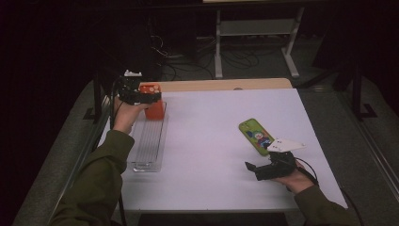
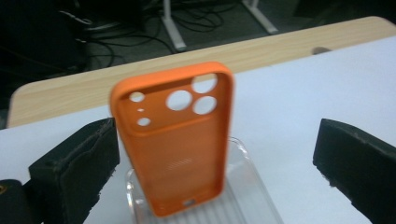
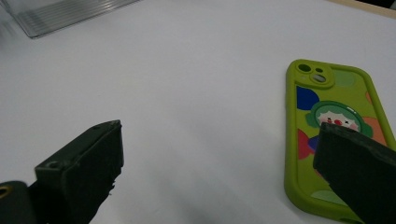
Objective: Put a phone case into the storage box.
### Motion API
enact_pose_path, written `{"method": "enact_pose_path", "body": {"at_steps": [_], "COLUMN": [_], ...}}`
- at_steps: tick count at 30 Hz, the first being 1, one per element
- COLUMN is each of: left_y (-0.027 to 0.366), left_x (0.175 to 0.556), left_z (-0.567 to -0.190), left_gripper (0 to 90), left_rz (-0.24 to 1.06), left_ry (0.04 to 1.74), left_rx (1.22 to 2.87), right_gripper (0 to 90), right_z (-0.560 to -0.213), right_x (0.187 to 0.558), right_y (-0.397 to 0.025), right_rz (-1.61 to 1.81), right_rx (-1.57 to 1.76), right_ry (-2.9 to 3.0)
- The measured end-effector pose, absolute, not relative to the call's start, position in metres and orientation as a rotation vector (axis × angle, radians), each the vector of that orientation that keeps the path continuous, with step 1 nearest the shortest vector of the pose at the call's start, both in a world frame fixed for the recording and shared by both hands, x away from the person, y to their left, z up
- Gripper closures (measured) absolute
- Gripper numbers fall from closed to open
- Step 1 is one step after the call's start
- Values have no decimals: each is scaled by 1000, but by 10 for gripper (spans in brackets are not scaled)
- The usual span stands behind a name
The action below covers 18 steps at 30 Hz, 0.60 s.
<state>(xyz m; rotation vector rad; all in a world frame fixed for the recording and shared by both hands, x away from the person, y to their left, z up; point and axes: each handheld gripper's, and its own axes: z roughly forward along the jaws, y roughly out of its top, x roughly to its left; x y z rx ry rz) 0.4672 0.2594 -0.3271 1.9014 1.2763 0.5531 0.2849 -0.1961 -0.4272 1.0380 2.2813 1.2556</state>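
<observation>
At the upper left of the high view, the orange phone case [image 2: 175, 140] stands upright in the clear tray [image 2: 252, 186], between the left claw's [image 2: 210, 163] spread jaws, its long axis vertical. The right claw [image 3: 219, 172], also open, hovers low just beside the green phone case [image 3: 331, 135], flat on the counter [image 3: 201, 70].

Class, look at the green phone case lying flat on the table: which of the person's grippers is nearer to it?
Right. The right gripper sits just beside the green phone case, jaws open. The left gripper is across the table at the orange phone case in the clear tray.
</observation>
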Motion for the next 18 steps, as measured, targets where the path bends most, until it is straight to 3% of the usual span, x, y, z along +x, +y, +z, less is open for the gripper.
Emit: {"method": "enact_pose_path", "body": {"at_steps": [18], "left_y": [232], "left_x": [429], "left_z": [-324], "left_gripper": [2], "left_rz": [385], "left_ry": [1017], "left_rx": [1996], "right_gripper": [11], "right_z": [-427], "right_x": [284], "right_y": [-197], "right_rz": [1258], "right_rx": [1039], "right_ry": [2287]}}
